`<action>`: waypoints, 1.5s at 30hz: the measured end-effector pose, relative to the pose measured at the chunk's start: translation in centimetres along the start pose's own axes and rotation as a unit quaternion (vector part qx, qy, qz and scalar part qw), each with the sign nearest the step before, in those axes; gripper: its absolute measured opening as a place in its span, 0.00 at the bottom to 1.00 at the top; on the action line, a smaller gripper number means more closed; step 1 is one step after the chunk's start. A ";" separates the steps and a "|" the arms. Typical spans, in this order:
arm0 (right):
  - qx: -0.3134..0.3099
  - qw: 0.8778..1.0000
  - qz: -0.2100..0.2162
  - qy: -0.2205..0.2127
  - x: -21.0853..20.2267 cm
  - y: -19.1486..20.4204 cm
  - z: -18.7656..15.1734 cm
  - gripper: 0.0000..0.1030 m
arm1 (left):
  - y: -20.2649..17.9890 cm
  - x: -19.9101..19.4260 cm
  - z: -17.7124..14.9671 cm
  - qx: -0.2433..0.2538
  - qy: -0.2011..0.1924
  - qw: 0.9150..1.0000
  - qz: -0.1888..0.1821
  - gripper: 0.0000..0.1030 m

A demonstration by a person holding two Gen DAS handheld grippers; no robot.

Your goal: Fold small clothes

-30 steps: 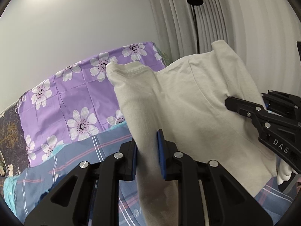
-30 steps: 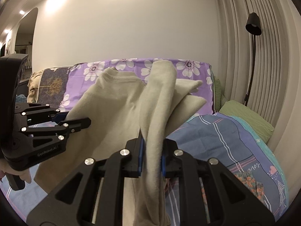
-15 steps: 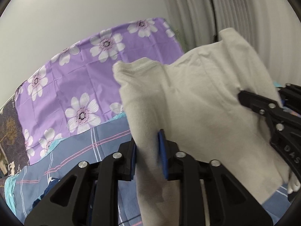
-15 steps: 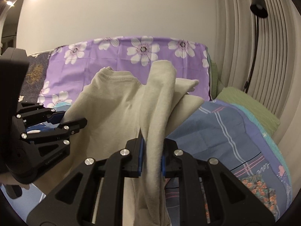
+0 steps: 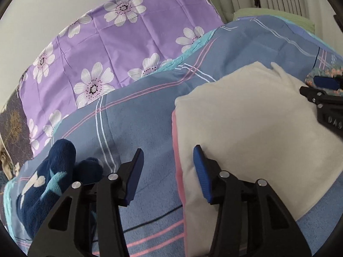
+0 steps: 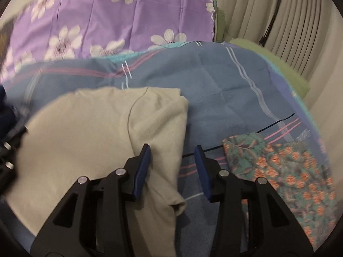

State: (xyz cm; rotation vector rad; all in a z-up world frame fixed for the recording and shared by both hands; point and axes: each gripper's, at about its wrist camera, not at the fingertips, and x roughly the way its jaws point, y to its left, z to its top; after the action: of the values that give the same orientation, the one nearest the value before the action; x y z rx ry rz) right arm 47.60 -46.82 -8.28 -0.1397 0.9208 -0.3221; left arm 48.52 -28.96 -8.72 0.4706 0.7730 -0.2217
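On the bed (image 5: 139, 115), the cream shirt (image 5: 246, 115) I was holding up now lies folded at two o'clock of my left gripper (image 5: 167, 169), both it and my right gripper (image 6: 172, 167) having just opened, released, so this fold looks finished.

Wall: plain pale wall (image 5: 53, 6) at the far side, above the bed.
Headboard cover: purple cloth with white flowers (image 5: 120, 42), upright at the far end.
Bed: blue plaid blanket (image 6: 214, 81) spread across it.
Pillow: green (image 6: 285, 72), far right.
Curtain: pale, pleated (image 6: 300, 21), on the right.
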 end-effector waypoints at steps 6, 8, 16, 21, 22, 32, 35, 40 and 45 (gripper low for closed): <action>-0.002 1.000 -0.024 0.016 -0.5 -0.2 -0.8 0.42 | -0.6 -1.2 -0.7 0.001 0.037 0.999 -0.014 0.44; 0.032 0.999 -0.002 -0.001 -2.6 -1.6 -1.2 0.42 | 0.6 -1.9 -0.7 -0.011 0.042 0.999 -0.026 0.59; 0.058 0.990 0.037 -0.127 -15.6 -4.1 -4.3 0.94 | 4.4 -11.2 -1.0 -0.055 -0.026 0.993 -0.106 0.99; 0.056 0.983 0.054 -0.168 -22.5 -3.8 -7.0 0.98 | 5.0 -17.6 -2.6 -0.086 -0.055 0.984 -0.145 0.99; 0.060 0.982 0.061 -0.170 -23.6 -3.8 -7.5 0.98 | 5.2 -19.1 -3.1 -0.090 -0.058 0.984 -0.145 0.99; 0.099 0.975 0.106 -0.169 -33.2 -4.5 -12.1 0.98 | 7.4 -30.2 -7.5 -0.132 -0.113 0.981 -0.087 0.99; 0.104 0.973 0.109 -0.175 -35.4 -4.4 -13.2 0.98 | 7.5 -32.8 -8.9 -0.136 -0.119 0.979 -0.094 0.99; 0.107 0.971 0.126 -0.173 -39.1 -4.0 -15.7 0.98 | 6.9 -37.0 -11.6 -0.130 -0.130 0.980 -0.081 0.99; 0.116 0.970 0.133 -0.166 -41.7 -3.6 -18.2 0.98 | 5.9 -40.4 -14.1 -0.127 -0.132 0.981 -0.066 0.99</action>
State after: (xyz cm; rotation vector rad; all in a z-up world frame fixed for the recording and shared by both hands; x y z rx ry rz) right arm 8.85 -36.04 13.31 0.1423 0.5559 -0.1480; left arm 13.64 -16.09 13.33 0.1427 0.5618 -0.2976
